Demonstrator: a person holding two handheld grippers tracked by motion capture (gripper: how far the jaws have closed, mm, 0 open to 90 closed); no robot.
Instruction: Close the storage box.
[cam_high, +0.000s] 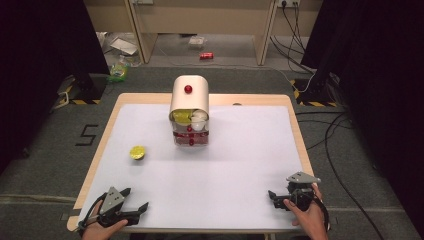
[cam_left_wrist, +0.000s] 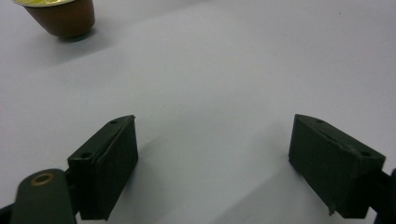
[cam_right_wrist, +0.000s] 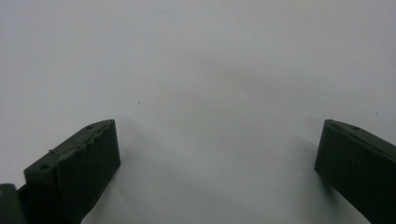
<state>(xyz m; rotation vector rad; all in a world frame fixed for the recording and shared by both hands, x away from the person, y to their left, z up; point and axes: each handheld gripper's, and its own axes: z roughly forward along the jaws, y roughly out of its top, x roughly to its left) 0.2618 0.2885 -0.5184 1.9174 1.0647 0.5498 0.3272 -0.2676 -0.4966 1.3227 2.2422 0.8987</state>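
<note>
A small brown capsule with a yellow foil lid stands alone on the white mat, left of centre. It also appears at the top left of the left gripper view as the capsule. My left gripper rests near the front left corner, well short of the capsule. Its jaws are wide apart over bare mat, as the left gripper shows. My right gripper sits near the front right edge. Its jaws also stand apart with nothing between them, as the right gripper shows.
A cream dispenser with a red knob stands at the back middle, with yellow and white capsules in its clear lower part. The wooden table edge frames the mat. Cables and a red can lie on the floor beyond.
</note>
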